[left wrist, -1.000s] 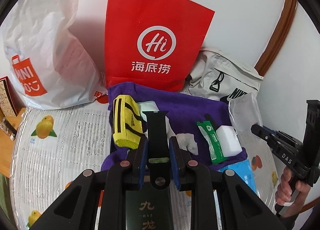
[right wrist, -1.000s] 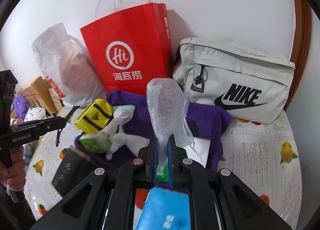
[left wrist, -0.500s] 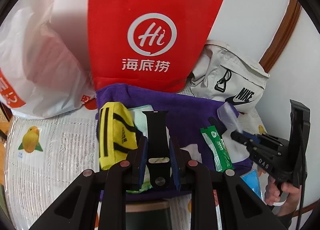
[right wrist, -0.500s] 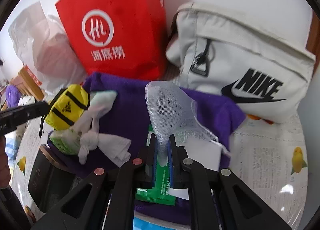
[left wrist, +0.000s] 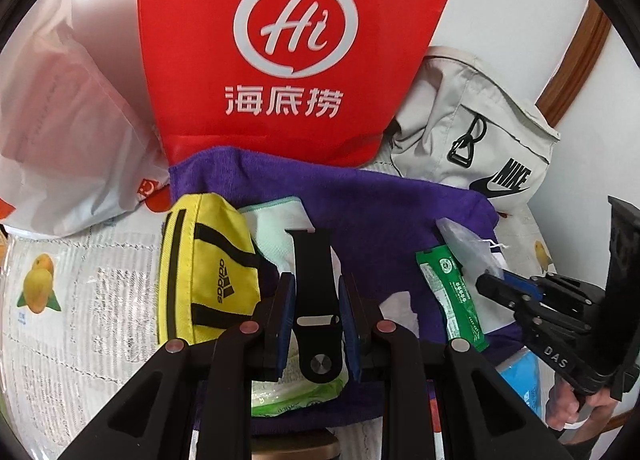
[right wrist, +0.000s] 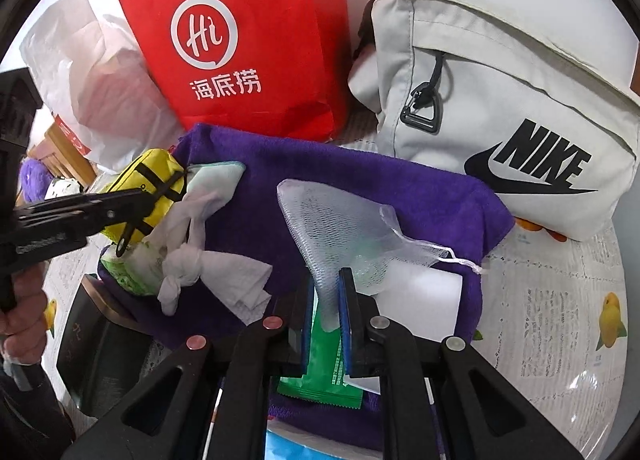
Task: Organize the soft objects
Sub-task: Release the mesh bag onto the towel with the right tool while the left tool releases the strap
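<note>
Beyond both tongs a red paper bag (left wrist: 296, 51) stands against the wall, with a white plastic bag (left wrist: 60, 131) to its left and a pale grey Nike bag (right wrist: 500, 99) to its right. In front of these a purple towel (right wrist: 360, 175) is spread on the fruit-printed table cover (right wrist: 560, 320), and it lies under both pairs of tongs. The left gripper (left wrist: 316, 300) is nearly closed, its blue pads clamped on the sides of a black watch strap (left wrist: 314, 284) that stands up between them and reaches away from the tongs. Just left of it lies a yellow Adidas pouch (left wrist: 204, 268); under its tips sit a pale green cloth (left wrist: 276, 232) and a green-and-white tissue pack (left wrist: 296, 392). The right gripper (right wrist: 327, 300) has its narrow jaws opening, with the neck of a white mesh pouch (right wrist: 340, 223) between the pads; the pouch spreads ahead over the towel and a white sponge block (right wrist: 416, 300). Beneath these tongs lies a green sachet (right wrist: 324, 372), and to their left a knotted white tissue (right wrist: 208, 260).
</note>
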`<state>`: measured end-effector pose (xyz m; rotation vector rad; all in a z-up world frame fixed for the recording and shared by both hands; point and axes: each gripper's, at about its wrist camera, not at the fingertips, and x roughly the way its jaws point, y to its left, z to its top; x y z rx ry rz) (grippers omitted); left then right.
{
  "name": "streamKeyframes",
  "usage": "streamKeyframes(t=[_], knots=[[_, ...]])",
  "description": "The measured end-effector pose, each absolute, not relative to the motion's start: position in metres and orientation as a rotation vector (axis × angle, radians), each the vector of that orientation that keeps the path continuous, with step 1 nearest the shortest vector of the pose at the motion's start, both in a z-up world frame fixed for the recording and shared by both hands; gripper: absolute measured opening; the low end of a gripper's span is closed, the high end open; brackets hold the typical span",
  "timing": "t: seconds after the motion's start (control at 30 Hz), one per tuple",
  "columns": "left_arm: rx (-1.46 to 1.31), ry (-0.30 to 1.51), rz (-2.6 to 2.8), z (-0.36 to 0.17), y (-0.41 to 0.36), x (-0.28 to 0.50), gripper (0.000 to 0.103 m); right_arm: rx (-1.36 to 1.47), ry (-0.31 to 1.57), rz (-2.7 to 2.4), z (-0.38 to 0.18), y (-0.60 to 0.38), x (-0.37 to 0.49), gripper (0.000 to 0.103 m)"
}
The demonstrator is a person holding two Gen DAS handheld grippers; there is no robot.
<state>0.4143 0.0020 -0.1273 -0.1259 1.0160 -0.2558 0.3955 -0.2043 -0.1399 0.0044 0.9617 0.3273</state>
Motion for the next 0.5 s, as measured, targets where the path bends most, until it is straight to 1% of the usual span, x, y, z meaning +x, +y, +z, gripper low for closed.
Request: streamKeyframes(t=[0.17,0.23,0.27,0.33,0.4,0.5], knots=[[-0.136,1.021,-0.254,-0.1323,0.0030,0.4175,0.021,0.040,0.979,0.344,-0.1410,-0.2102,0.3967,0.017],[-0.137,1.027,-0.250,-0.1345,0.0040,0.4187,0.021,0.046,0.987,0.347,-0.1418,-0.2118,0.3969,0.029],[-0.139,1.031,-0.247,-0.1357,0.0049,0.4190,0.021,0.046,0.985,0.351,-0.1414,-0.2119,0.3964,0.032],[-0.147,1.032,-0.249,-0.1356,0.0065,0.4189,0.021,0.048,0.979,0.359,-0.1400,-0.2106,0.3957,0.048],[-0.150,1.028,-0.247,-0.1340,0.0081,0.4177,0.021,0.054,0.969,0.375,-0.1376,-0.2083,0.3942,0.053],[-0.144,1.030,-0.244,-0.1290,0.0095,0.4144,0.022,0.048,0.963,0.387,-0.1347,-0.2052,0.3917,0.056]])
